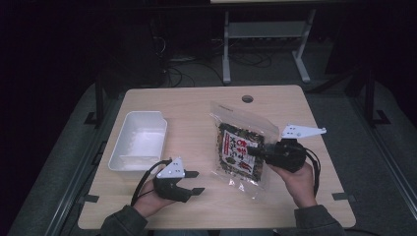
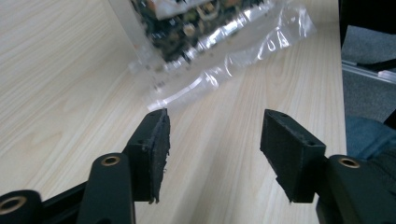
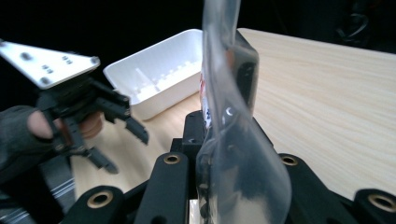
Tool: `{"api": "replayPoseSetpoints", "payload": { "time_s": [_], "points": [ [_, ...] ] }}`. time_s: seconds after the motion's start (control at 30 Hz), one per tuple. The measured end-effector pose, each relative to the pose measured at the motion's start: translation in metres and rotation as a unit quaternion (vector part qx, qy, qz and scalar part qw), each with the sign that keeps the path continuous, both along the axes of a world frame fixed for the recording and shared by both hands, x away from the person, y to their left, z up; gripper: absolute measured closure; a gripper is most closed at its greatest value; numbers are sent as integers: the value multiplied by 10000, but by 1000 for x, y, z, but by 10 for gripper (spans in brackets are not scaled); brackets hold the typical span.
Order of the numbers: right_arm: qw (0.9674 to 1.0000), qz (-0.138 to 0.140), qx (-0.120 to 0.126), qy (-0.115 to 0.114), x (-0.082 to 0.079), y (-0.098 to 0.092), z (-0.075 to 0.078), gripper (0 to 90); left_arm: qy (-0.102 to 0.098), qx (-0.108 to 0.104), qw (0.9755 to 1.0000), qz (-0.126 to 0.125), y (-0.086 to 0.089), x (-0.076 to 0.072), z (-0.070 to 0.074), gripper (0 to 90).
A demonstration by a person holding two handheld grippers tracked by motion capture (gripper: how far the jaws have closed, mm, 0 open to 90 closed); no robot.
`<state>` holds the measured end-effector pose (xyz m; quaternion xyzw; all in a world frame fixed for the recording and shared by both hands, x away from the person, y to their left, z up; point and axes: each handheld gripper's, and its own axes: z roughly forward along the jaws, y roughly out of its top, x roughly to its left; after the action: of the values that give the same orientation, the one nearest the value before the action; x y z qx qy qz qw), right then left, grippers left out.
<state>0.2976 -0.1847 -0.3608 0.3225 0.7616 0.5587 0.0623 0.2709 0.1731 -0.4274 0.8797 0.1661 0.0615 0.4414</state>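
Observation:
A clear plastic bag of dark dried snack with a red and white label (image 1: 240, 150) lies on the wooden table (image 1: 192, 123), right of the middle. My right gripper (image 1: 254, 152) is shut on the bag's right edge; in the right gripper view the clear film (image 3: 231, 140) stands upright between the jaws of the right gripper (image 3: 219, 116). The left gripper (image 1: 199, 182) rests near the front edge, left of the bag, open and holding nothing. In its own view the left gripper (image 2: 215, 140) points at the bag's clear corner (image 2: 219, 70), a short way off.
A white plastic bin (image 1: 142, 114) sits at the table's left, just beyond the left hand, and its rim (image 3: 154, 58) also appears in the right gripper view behind the left gripper (image 3: 126, 151). A cable hole (image 1: 247, 99) marks the far edge. Dark floor and desk legs lie beyond.

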Motion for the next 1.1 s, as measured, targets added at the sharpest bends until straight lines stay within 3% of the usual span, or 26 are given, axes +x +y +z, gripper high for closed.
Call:
{"api": "replayPoseSetpoints", "payload": {
  "time_s": [0.13, 0.5, 0.7, 1.1],
  "points": [
    [9995, -282, -103, -106, -1, 10, 4, 752, -19, 60, 10000, 29, 3, -3, -1, 393],
    [9963, -822, 86, -251, 9, 43, 15, 751, -101, 332, 9993, 120, 21, -12, -6, 346],
    [9949, -916, 78, -425, 16, 66, 26, 752, -107, 417, 9990, 135, 27, -16, -8, 313],
    [9939, -928, 169, -563, 31, 106, 40, 752, -141, 465, 9987, 140, 38, -21, -10, 266]
  ]
}}
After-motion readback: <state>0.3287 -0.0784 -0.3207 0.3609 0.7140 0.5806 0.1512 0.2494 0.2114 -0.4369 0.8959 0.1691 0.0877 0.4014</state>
